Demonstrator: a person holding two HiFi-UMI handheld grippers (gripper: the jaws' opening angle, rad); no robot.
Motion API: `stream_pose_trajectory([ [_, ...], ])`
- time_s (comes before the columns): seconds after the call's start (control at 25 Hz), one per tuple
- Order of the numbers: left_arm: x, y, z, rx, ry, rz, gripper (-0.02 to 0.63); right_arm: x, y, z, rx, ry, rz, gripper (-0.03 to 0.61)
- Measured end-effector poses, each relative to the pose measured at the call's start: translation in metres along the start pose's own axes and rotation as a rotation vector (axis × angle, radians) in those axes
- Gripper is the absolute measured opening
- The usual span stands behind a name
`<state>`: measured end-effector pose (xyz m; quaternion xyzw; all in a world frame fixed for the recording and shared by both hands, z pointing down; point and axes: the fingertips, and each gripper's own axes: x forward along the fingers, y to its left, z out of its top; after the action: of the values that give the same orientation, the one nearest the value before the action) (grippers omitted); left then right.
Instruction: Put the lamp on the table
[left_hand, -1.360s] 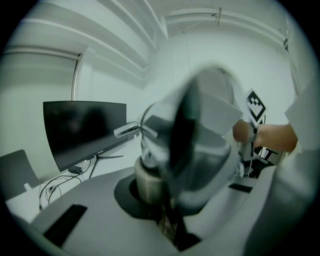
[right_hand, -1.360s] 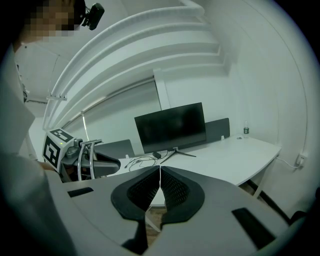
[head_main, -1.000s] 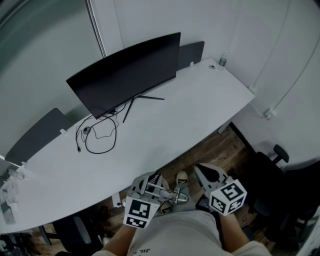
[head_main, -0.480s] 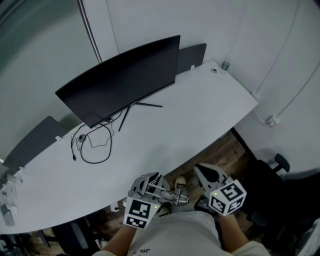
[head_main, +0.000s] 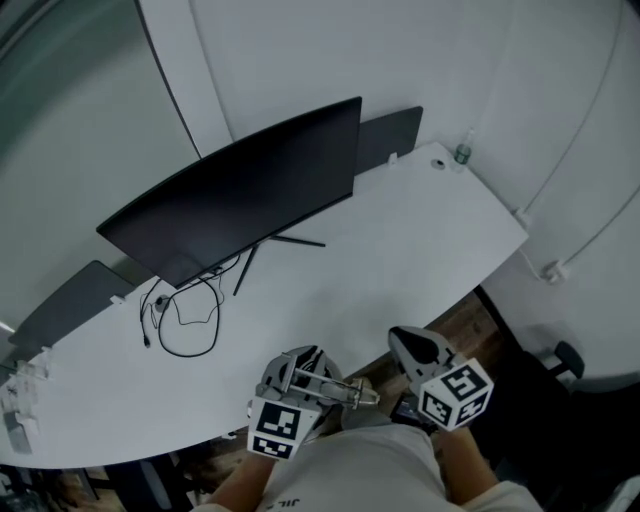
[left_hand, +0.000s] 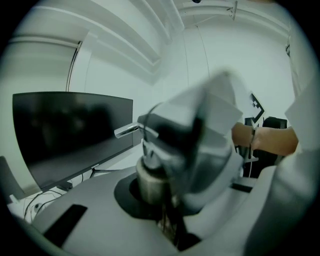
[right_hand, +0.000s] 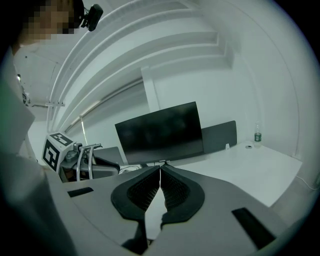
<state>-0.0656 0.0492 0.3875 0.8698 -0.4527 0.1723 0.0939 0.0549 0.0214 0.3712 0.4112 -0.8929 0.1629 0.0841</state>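
While the head view takes in the curved white table (head_main: 400, 240) and the glossy black monitor (head_main: 240, 200) at its 11 o'clock, only the left gripper view shows the left gripper (left_hand: 167, 210) clamped on the silver metal lamp (left_hand: 150, 180), held off the table's 6 o'clock edge. The right gripper (right_hand: 160, 172) has its ribbed pads pressed together, empty.

The table (head_main: 400, 240) under the monitor (head_main: 240, 200) is smooth, matt white, and the monitor's screen is dark and faintly glossy. The lamp (left_hand: 210, 130) looks like pale, matt plastic above a dull brushed-metal collar, with a polished metal arm. The right gripper (right_hand: 160, 182) has a matt grey plastic body and black ribbed pads (right_hand: 142, 190). Beyond the table edge farthest from the monitor, the floor (head_main: 470, 320) is brown wood planking.
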Motion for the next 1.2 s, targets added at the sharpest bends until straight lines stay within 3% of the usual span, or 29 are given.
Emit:
stream_pose_trajectory([
  [0.72,0.079,0.036,0.036,-0.051,-0.004,0.132,0.037,0.045,-0.087,0.038,-0.021,0.010,0.089,0.032],
  [1.2,0.083,0.036,0.041,-0.040,0.027,0.141,0.037,0.049,-0.088,0.034,0.002,0.023,0.120,0.032],
])
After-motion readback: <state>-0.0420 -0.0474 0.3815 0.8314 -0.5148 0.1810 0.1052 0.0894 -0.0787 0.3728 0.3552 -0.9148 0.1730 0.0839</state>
